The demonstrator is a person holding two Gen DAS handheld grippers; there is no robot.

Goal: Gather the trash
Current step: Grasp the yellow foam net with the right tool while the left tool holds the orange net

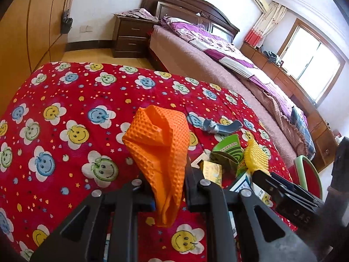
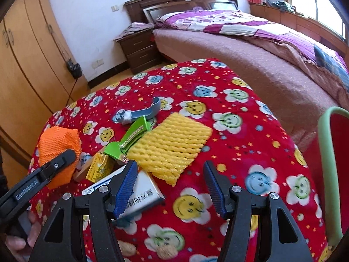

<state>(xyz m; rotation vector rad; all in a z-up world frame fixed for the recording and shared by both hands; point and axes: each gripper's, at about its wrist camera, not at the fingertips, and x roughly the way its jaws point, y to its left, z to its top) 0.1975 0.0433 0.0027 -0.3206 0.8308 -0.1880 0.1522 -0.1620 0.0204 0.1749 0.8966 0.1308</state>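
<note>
Both wrist cameras look steeply down, close over the red smiley-flower cloth [image 1: 65, 113], facing the bed [image 2: 250, 65]; they share the litter pile and the orange foam net [image 1: 159, 144].

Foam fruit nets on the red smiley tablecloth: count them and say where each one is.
2. The orange foam fruit net is clamped in the left gripper, at the pile's left. The yellow foam fruit net lies flat on the cloth, ahead of the open right gripper. Others may hide under the boxes.
</note>
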